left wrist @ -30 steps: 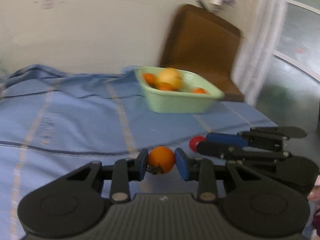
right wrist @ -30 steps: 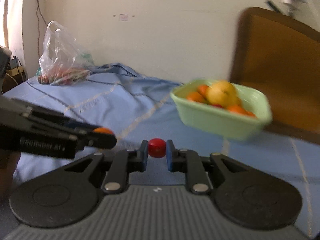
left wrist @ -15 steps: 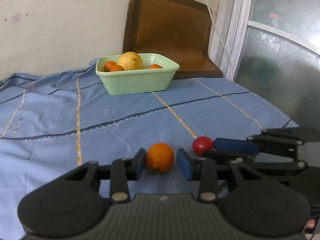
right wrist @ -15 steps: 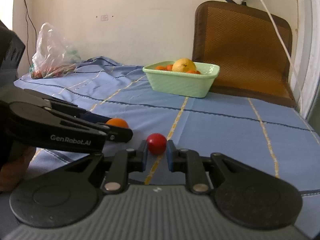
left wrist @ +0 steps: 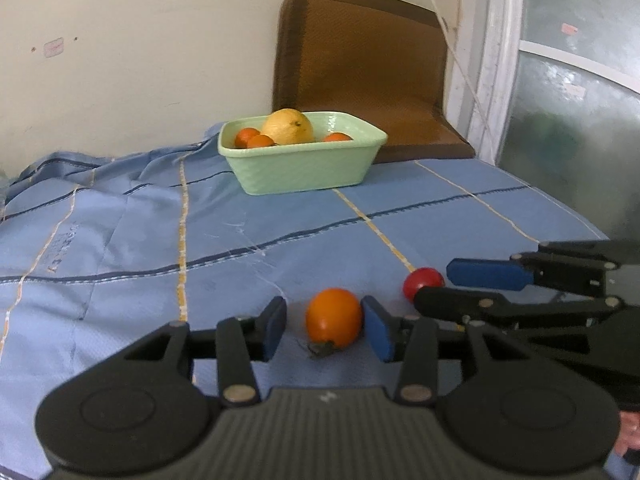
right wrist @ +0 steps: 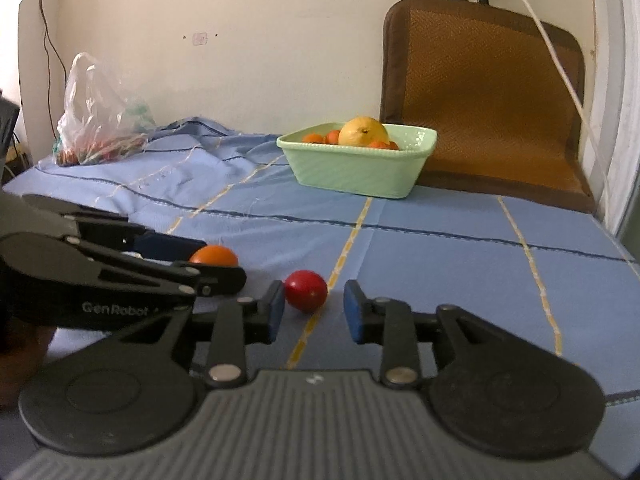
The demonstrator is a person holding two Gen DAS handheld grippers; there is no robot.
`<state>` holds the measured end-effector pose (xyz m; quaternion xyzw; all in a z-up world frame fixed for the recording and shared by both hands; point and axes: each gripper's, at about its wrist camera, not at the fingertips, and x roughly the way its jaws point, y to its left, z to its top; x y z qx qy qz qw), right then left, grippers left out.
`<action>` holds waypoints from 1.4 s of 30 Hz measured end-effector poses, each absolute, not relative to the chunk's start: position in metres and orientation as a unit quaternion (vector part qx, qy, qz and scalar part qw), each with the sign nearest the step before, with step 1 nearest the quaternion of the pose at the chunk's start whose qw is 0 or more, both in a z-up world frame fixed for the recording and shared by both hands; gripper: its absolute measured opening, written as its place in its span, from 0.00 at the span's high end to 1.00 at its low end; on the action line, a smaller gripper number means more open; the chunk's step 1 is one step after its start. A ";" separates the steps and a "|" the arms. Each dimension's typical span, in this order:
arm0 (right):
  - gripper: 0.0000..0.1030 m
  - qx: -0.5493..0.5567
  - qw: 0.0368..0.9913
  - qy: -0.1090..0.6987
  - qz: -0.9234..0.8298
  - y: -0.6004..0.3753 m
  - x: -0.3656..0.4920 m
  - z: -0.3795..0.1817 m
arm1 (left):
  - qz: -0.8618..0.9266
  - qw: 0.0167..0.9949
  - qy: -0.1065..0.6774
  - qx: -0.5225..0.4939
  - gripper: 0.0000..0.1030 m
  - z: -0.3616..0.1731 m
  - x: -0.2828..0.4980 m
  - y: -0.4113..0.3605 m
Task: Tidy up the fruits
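Observation:
An orange fruit (left wrist: 334,318) with a dry green stem lies on the blue cloth between the blue pads of my left gripper (left wrist: 325,331), which is open; it rests against the right pad. A small red fruit (right wrist: 305,290) lies on the cloth between the pads of my right gripper (right wrist: 314,312), open, close to its left pad. The red fruit also shows in the left wrist view (left wrist: 423,281), the orange fruit in the right wrist view (right wrist: 213,256). A pale green basin (left wrist: 304,168) at the back holds a yellow fruit (left wrist: 288,127) and small orange fruits.
A blue cloth (left wrist: 120,232) with yellow and dark stripes covers the surface, rumpled at the back left. A brown mat (right wrist: 484,92) leans on the wall behind the basin (right wrist: 356,170). A clear plastic bag (right wrist: 100,116) of produce sits far left. A frosted window is at right.
Both grippers have come down to the cloth and opened their jaws. The orange fruit and the red fruit now lie loose on the cloth between the pads.

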<state>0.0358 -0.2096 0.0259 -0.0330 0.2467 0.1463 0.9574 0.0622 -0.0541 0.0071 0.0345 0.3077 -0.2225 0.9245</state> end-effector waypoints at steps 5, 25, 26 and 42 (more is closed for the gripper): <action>0.73 -0.017 0.952 0.258 0.164 -0.207 0.040 0.022 | -0.213 0.927 0.306 0.040 0.63 0.006 0.062 -0.056; 0.73 -0.002 0.959 0.255 0.126 -0.215 0.025 0.021 | -0.212 0.928 0.304 0.042 0.60 0.007 0.059 -0.053; 0.73 -0.002 0.959 0.255 0.125 -0.215 0.024 0.021 | -0.212 0.928 0.304 0.042 0.60 0.007 0.059 -0.053; 0.66 -0.001 0.958 0.255 0.129 -0.214 0.023 0.020 | -0.211 0.929 0.301 0.036 0.58 0.007 0.055 -0.049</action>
